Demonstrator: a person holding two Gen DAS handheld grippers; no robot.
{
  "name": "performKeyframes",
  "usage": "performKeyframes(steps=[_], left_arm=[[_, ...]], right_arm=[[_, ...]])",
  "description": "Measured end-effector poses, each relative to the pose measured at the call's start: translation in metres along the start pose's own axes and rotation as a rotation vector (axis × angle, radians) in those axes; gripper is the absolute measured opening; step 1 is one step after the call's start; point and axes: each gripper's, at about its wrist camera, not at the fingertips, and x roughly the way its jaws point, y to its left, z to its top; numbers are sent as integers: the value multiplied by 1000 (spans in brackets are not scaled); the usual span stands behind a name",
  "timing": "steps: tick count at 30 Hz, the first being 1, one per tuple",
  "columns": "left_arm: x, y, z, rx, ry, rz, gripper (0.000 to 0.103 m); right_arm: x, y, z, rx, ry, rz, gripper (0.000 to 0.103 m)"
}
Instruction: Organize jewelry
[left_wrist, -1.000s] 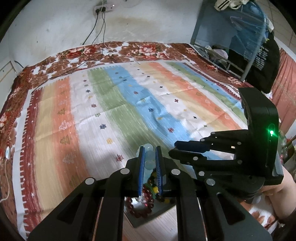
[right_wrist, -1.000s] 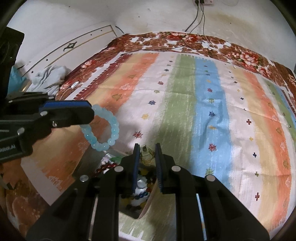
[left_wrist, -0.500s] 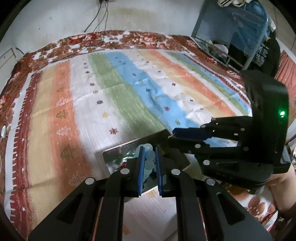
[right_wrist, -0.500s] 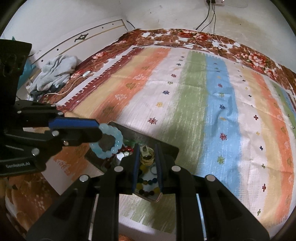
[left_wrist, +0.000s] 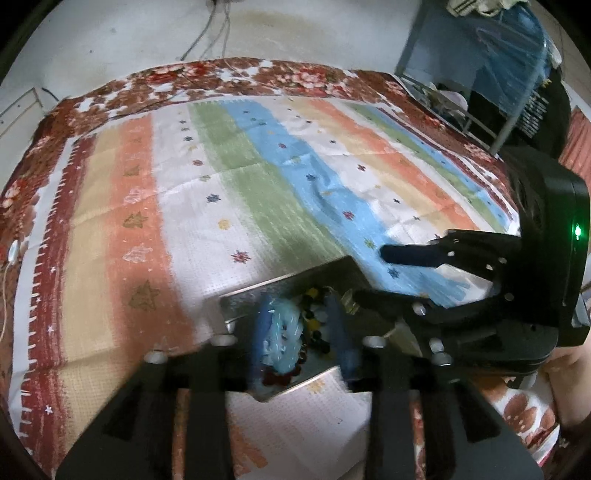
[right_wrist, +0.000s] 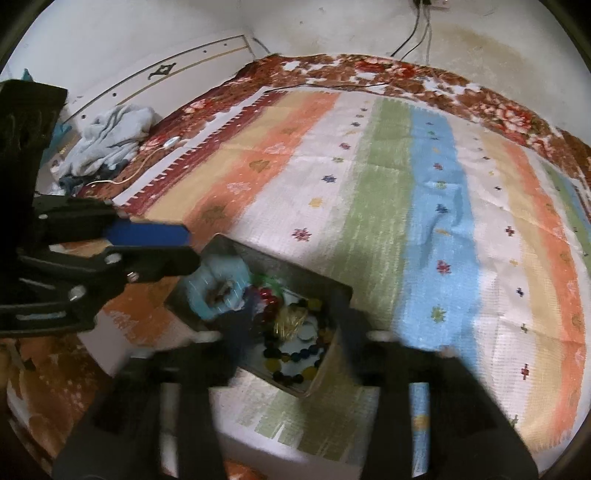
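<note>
A metal tray (left_wrist: 284, 282) (right_wrist: 334, 286) on the striped bedspread holds several bead bracelets in dark red, yellow and dark colours. My left gripper (left_wrist: 301, 330) (right_wrist: 173, 247) is open over the tray; a pale blue bead bracelet (left_wrist: 282, 332) (right_wrist: 216, 291), blurred, lies between its fingers and seems to drop into the tray. My right gripper (right_wrist: 291, 332) (left_wrist: 369, 275) is open above the tray's near side, with a gold wire piece (right_wrist: 291, 319) below it in the tray. Both views are motion-blurred.
The striped bedspread (right_wrist: 388, 192) covers the bed, with a floral border (left_wrist: 258, 77) at the far side. A crumpled grey cloth (right_wrist: 110, 136) lies on the floor at the left. A metal rack with dark clothes (left_wrist: 517, 92) stands at the right. A white paper (left_wrist: 314, 424) lies under the tray's near edge.
Both grippers opened. The left one let go of the pale blue bracelet, which drops into the tray. The right one released the gold wire piece into the tray.
</note>
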Motion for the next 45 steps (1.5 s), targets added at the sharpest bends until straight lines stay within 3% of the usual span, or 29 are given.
performKeyframes(steps=[4, 6, 10, 12, 14, 19, 24, 31, 40, 45], left_arm=[[-6, 7, 0, -16, -19, 15, 36], [-8, 9, -2, -13, -20, 41, 40], [-10, 11, -9, -5, -20, 78, 53], [-13, 10, -13, -3, -27, 77, 66], [-15, 8, -17, 9, -35, 82, 81], [-17, 5, -22, 14, -49, 94, 97], [-22, 4, -29, 8, -69, 123, 97], [-34, -9, -39, 61, -135, 186, 97], [-46, -16, -46, 54, -214, 238, 97], [-50, -18, -49, 35, -232, 220, 97]], right_arm=[[-6, -9, 2, 38, -26, -35, 55], [-9, -14, 2, 55, -39, -60, 60], [-14, -17, 0, 59, -59, -105, 64], [-17, -17, -4, 60, -68, -113, 74], [-20, -17, -6, 61, -73, -110, 78], [-25, -15, -13, 55, -83, -102, 91], [-30, -13, -18, 59, -98, -84, 98], [-39, -4, -28, 35, -126, -56, 98], [-57, -3, -40, 66, -199, -64, 98], [-58, -1, -42, 57, -208, -75, 98]])
